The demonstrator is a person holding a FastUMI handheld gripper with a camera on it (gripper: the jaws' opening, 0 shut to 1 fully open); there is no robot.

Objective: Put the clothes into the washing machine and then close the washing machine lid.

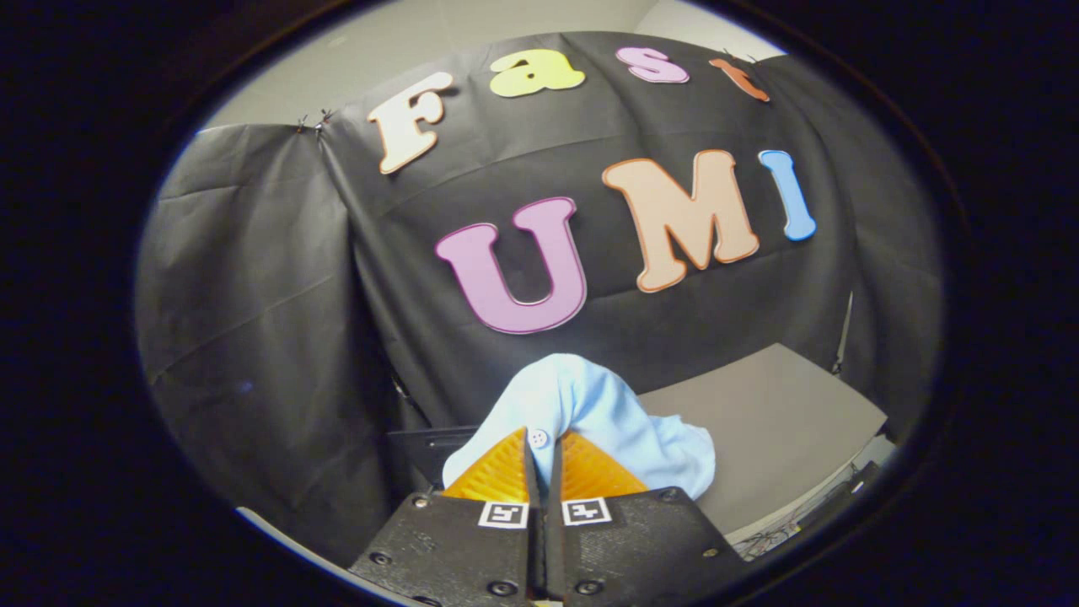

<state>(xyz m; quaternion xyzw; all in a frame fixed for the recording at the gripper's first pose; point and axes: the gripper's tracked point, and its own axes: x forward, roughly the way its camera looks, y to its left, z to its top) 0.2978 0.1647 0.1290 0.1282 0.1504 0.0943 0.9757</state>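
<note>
Gripper (544, 443) is clamped on a light blue garment (590, 413): both orange fingers (497, 472) pressed nearly together, just a thin dark slit between them, cloth pinched at the tips. A small white button (538, 438) on the garment sits right at the fingertips, in the slit's top end. Fabric bunches up above and beyond the fingers in a rounded hump, then drapes down on the right side of the right finger, ending in a crumpled fold near the black finger mount. A bit of cloth also shows on the left of the left finger. Garment looks lifted, hanging from the grip, not lying flat on anything; can't tell if its lower end touches a surface.

Two black finger mounts (455, 548) w/ small square marker tags sit side by side, almost touching, screws visible on each.

Gripper is tilted, pointing fwd and somewhat up toward the black cloth wall (295, 295) of the booth.

Beyond the garment, to the right, a grey flat surface (775, 413) slopes across; its near edge runs just behind the draped cloth. Cables (784, 531) lie below that surface's lower right edge. Behind the garment on the left, a dark boxy edge (430, 447) shows, too dim to tell what it is. Pale wall above the black cloth.
</note>
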